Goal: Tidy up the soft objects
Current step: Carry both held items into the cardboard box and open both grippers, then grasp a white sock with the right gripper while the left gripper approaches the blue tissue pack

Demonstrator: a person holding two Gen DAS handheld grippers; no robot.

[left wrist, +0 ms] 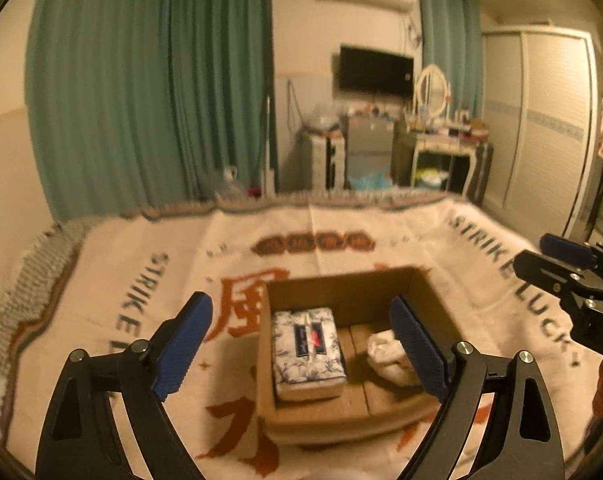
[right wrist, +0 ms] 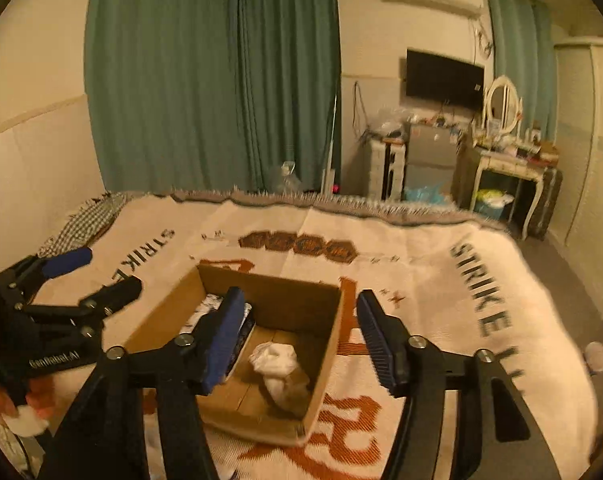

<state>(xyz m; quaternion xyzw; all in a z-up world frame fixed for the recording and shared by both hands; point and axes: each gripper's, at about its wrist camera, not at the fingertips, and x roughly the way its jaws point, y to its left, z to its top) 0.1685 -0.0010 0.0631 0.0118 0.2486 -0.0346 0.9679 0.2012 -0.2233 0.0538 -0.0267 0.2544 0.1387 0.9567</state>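
Observation:
An open cardboard box (left wrist: 343, 284) (right wrist: 329, 344) sits on the bed's printed blanket. Inside lie a blue-and-white patterned tissue pack (left wrist: 307, 350) on the left and a crumpled white cloth (left wrist: 389, 354) (right wrist: 275, 362) on the right. The tissue pack (right wrist: 211, 304) is mostly hidden behind a finger in the right wrist view. My left gripper (left wrist: 301, 344) is open and empty, held above the box's near side. My right gripper (right wrist: 297, 336) is open and empty above the box. Each gripper also shows in the other's view: the right gripper (left wrist: 541, 256) and the left gripper (right wrist: 97, 276).
The cream blanket (left wrist: 141, 272) (right wrist: 441, 280) with orange characters covers the bed. Green curtains, a wall TV, a dressing table (right wrist: 509, 160) and a small fridge stand beyond the bed's far edge. A wardrobe (left wrist: 541, 120) is at the right.

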